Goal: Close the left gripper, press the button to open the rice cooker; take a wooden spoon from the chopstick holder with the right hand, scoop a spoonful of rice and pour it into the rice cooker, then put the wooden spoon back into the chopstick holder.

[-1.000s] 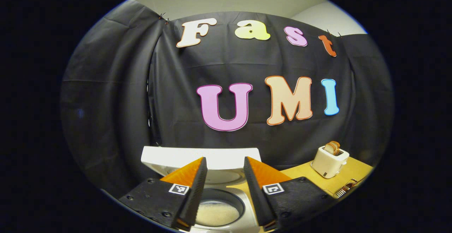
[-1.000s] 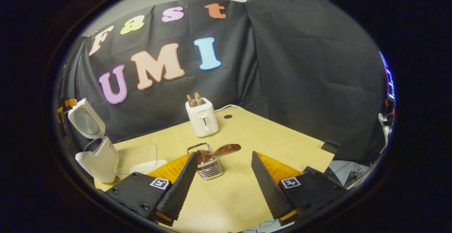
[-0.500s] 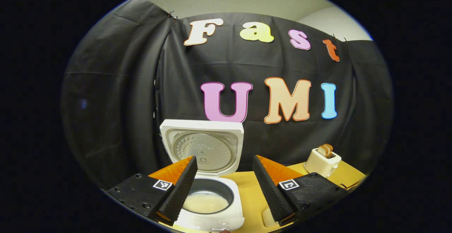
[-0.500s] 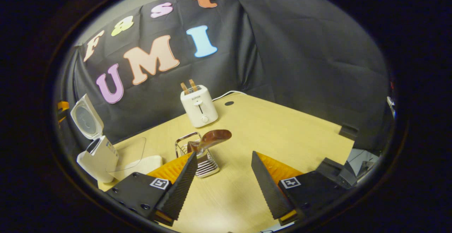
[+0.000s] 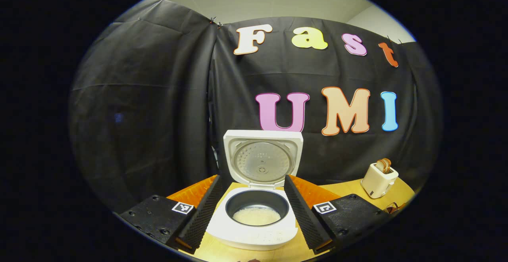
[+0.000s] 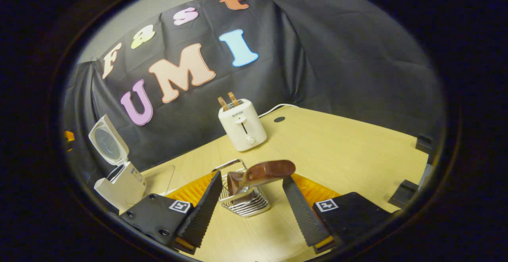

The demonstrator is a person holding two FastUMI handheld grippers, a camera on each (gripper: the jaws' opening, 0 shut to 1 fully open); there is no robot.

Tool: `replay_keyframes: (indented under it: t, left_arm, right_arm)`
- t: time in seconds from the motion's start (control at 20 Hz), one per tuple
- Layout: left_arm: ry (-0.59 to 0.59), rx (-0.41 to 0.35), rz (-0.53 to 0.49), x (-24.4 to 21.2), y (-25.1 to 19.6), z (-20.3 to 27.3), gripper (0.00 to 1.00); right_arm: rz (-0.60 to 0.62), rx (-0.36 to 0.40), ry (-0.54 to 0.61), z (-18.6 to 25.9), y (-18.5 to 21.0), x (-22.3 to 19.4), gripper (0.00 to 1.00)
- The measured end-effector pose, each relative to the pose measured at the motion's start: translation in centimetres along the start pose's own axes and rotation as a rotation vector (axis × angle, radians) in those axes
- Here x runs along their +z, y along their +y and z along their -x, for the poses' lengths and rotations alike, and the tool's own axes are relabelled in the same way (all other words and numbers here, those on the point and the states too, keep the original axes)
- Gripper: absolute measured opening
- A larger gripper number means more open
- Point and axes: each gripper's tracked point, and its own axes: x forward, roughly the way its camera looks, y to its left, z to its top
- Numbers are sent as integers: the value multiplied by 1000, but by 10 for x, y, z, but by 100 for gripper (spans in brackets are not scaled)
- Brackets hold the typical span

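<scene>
The left gripper [image 5: 251, 210] has backed away from the rice cooker [image 5: 257, 198], its jaws spread wide and empty, so the whole cooker now sits between its fingers, lid upright and rice [image 5: 256, 216] in the pot. The right gripper [image 6: 251, 206], also wide apart and empty, has closed in on the chopstick holder [image 6: 244, 200]; the wooden spoon [image 6: 264, 172] leans out between its fingers. The toaster [image 6: 242, 124] stands behind, bare worktop [image 6: 349, 155] stretching right to its edge.

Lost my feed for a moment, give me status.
Both grippers open, empty. Rice cooker lid up, rice in pot. Right gripper lined up on wooden spoon in chopstick holder. Nothing blocking.
</scene>
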Motion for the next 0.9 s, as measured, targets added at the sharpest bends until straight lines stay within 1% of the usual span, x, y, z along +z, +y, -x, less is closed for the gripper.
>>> replay_keyframes:
  t: [0.15,0.25,0.4,0.5,0.55,0.6,0.65,0.75,0.8,0.85,0.9]
  left_arm:
    - [18,41,-11,-6,10,15,93]
    - [22,55,-28,-6,13,23,93]
    - [21,64,-42,-4,14,33,93]
    - [22,61,-40,-5,12,37,93]
    - [26,60,-36,-6,10,39,93]
    - [29,61,-32,-8,10,39,93]
    - [33,61,-30,-9,9,40,93]
    - [37,55,-23,-12,6,41,93]
    - [39,52,-21,-14,4,42,93]
    - [40,50,-19,-15,2,43,93]
    - [41,45,-14,-17,-4,42,93]
  right_arm:
    - [1,26,-12,-17,8,-1,96]
    - [5,40,-9,-26,12,-2,85]
    - [11,34,-15,-29,12,-1,67]
    - [11,39,-25,-33,13,2,53]
    - [13,25,-45,-32,10,7,46]
    - [21,28,-50,-40,10,8,39]
    - [30,35,-38,-40,11,5,31]
    - [42,45,-32,-35,15,8,31]
    - [42,51,-23,-42,16,9,32]
    - [57,57,-20,-45,18,10,29]
    - [94,66,-22,-47,24,14,29]
